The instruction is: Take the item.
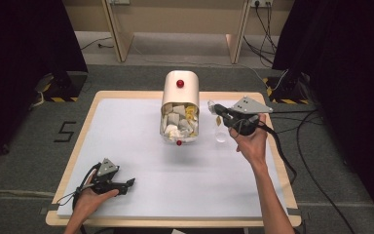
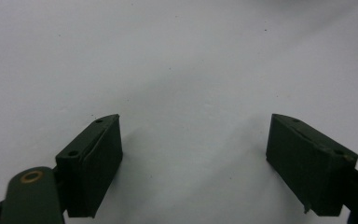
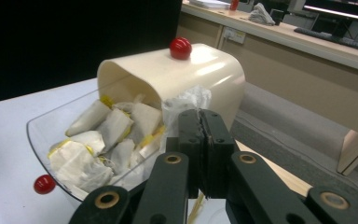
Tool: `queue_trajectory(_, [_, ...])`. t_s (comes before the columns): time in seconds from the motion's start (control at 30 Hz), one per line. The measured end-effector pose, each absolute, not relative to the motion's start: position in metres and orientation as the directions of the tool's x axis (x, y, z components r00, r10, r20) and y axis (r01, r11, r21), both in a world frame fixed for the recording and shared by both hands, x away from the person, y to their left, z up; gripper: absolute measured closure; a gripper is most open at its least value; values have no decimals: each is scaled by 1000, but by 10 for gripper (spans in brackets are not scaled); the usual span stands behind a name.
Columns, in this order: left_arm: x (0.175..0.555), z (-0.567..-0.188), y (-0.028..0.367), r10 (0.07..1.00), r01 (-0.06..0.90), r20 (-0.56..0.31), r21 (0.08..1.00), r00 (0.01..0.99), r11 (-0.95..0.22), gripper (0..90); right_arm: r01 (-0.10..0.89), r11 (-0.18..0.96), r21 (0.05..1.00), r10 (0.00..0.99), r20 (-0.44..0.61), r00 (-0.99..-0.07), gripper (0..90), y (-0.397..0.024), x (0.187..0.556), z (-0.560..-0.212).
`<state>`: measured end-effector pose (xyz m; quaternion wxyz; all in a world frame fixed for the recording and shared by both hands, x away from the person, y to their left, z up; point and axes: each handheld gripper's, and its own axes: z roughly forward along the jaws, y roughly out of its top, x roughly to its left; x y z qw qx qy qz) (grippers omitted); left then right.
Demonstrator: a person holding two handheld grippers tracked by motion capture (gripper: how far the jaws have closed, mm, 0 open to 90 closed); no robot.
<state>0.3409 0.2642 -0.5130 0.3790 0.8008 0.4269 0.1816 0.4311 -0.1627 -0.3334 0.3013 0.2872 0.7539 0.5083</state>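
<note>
two grippers sit over your white table (image 1: 141, 161), which has a wooden rim and stands on grey carpet between black curtains, with pale wooden furniture behind. your cream container (image 1: 180, 87) has a red knob on top and an open clear front full of white tea bags (image 3: 107, 135) with yellow tags. your right gripper (image 1: 214, 108) is just right of that container, jaws pressed together on a thin, crinkly white sachet (image 3: 186, 100) held beside the opening. your left gripper (image 1: 129, 183) rests low at the near left corner, well away, jaws spread wide and holding nothing.
</note>
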Motion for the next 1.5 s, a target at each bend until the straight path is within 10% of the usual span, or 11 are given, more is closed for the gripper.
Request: queue_trajectory(1.5, [341, -513, 264, 822, 547, -37, 763, 569, -345, 178, 275, 291, 916, 808, -82, -584, 878, -191, 487, -381])
